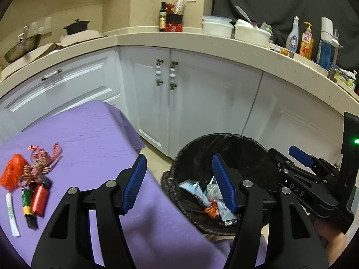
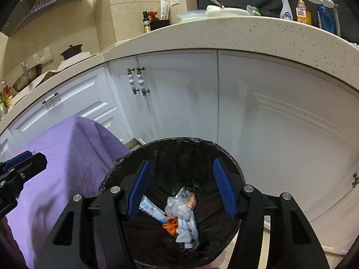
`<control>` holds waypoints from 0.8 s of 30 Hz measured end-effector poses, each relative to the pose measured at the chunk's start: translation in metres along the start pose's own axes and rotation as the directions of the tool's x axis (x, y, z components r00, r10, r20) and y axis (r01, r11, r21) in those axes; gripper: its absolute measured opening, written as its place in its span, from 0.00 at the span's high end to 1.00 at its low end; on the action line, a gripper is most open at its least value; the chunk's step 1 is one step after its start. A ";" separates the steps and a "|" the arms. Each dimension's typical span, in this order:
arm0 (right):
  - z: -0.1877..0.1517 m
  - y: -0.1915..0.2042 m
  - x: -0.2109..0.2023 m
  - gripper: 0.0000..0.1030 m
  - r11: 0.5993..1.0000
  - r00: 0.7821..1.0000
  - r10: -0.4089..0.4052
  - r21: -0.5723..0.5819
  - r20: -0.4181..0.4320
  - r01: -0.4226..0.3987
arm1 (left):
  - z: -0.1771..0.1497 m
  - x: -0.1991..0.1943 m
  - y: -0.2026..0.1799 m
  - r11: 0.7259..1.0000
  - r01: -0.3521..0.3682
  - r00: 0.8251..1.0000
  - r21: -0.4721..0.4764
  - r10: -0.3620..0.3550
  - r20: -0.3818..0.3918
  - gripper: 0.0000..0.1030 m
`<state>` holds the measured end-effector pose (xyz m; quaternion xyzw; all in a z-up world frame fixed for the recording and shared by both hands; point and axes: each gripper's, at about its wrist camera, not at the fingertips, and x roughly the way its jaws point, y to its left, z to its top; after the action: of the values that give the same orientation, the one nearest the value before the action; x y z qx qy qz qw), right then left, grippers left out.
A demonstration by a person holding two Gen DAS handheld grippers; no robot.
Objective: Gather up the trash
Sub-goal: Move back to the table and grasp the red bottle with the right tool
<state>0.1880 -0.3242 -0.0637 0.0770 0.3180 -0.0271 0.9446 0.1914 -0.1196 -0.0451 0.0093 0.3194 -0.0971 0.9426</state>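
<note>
Lining the trash bin [image 2: 170,152]: black bag | inside: tubes, wrappers [image 2: 179,210] | left gripper [image 1: 179,183], right gripper [image 2: 181,188]: jaws wide, empty

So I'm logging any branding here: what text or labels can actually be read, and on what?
"DAS": on the black arm of the right gripper, seen in the left wrist view.
Orange dish soap bottle: label print too small to read.
White spray bottle: label blurred.
Tube in the trash bin: print unreadable.
White strip on the purple cloth: green marks illegible.
</note>
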 end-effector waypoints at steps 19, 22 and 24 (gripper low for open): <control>-0.011 0.132 -0.024 0.44 0.967 0.977 0.213 -0.138 -0.024 -0.214 | -0.043 -0.089 0.149 0.943 -0.253 0.965 -0.215 0.261 0.006 0.42; -0.016 0.161 -0.026 0.44 0.950 0.965 0.257 -0.172 -0.042 -0.260 | -0.055 -0.104 0.176 0.918 -0.306 0.949 -0.255 0.314 -0.008 0.41; -0.018 0.178 -0.027 0.44 0.939 0.959 0.278 -0.194 -0.053 -0.283 | -0.063 -0.112 0.195 0.898 -0.337 0.938 -0.284 0.345 -0.023 0.41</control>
<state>0.1740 -0.1456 -0.0389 0.0269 0.3167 0.1407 0.9376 0.1032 0.0970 -0.0363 -0.0712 0.3104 0.1162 0.9408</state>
